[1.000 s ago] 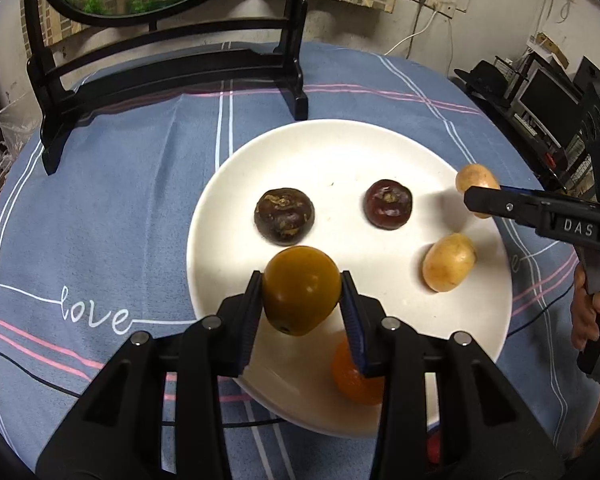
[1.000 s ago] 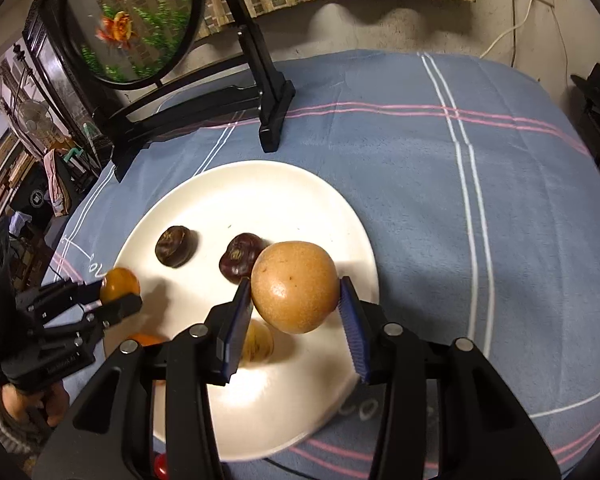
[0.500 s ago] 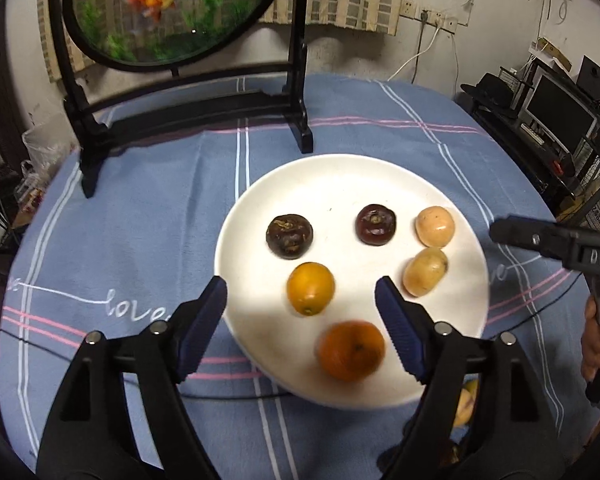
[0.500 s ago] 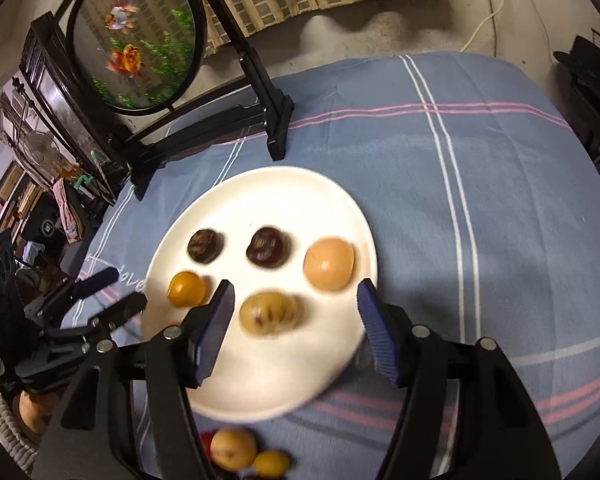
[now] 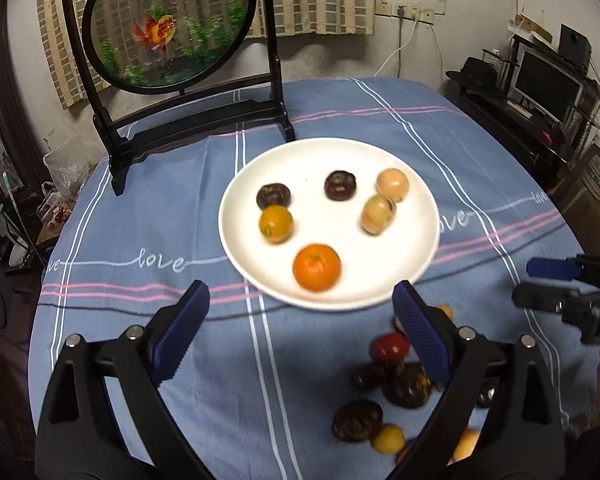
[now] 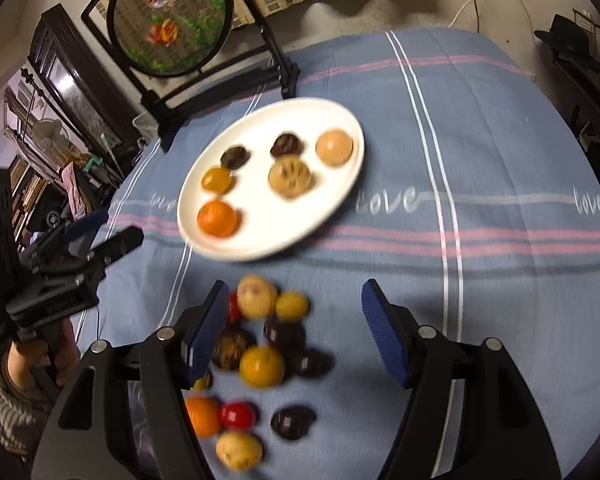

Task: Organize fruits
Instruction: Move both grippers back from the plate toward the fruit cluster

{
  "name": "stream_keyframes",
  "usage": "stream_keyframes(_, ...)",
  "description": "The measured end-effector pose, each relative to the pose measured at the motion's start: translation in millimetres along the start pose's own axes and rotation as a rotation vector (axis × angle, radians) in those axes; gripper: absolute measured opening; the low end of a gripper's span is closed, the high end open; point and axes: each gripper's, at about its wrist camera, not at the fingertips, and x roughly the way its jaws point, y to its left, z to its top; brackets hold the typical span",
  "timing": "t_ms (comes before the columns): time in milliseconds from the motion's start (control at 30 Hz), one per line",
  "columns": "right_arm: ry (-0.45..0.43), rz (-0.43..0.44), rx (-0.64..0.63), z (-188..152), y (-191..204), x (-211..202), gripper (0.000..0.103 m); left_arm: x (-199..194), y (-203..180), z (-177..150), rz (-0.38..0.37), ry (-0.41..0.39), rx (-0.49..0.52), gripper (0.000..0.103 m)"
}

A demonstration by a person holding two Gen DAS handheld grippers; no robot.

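A white plate (image 5: 332,236) (image 6: 260,220) on the blue cloth carries two dark fruits, two tan ones, a yellow-orange one (image 5: 276,223) and an orange (image 5: 317,267). My left gripper (image 5: 300,289) hovers over the plate's near rim, jaws opening wide with nothing between the pads. It also shows at the left of the right wrist view as the left gripper (image 6: 120,226). My right gripper (image 6: 294,288) hangs above a loose pile of fruit (image 6: 260,364) (image 5: 406,386) on the cloth. Its jaws are opening and grip nothing. From the left wrist it appears as the right gripper (image 5: 522,283).
A black-framed round goldfish screen (image 5: 168,24) stands behind the plate at the table's far side. A hand in a knit sleeve (image 6: 4,376) holds the left gripper. Shelves with a monitor (image 5: 544,80) stand off the table's right edge.
Both grippers let go of their fruits, the left a yellow-orange one and the right a tan one, which now lie on the plate. Both opened and drew back toward the loose pile.
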Motion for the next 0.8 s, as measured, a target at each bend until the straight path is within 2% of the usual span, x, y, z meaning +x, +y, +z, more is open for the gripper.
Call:
stream_keyframes(200,0.017,-0.007,-0.007,-23,3,-10,0.076,-7,-4,-17,-0.017,0.030,-0.006,0.095)
stream_keyframes(800,0.066,-0.003,-0.029,-35,13,-6,0.077,2,-6,-48,-0.030,0.116,-0.018,0.096)
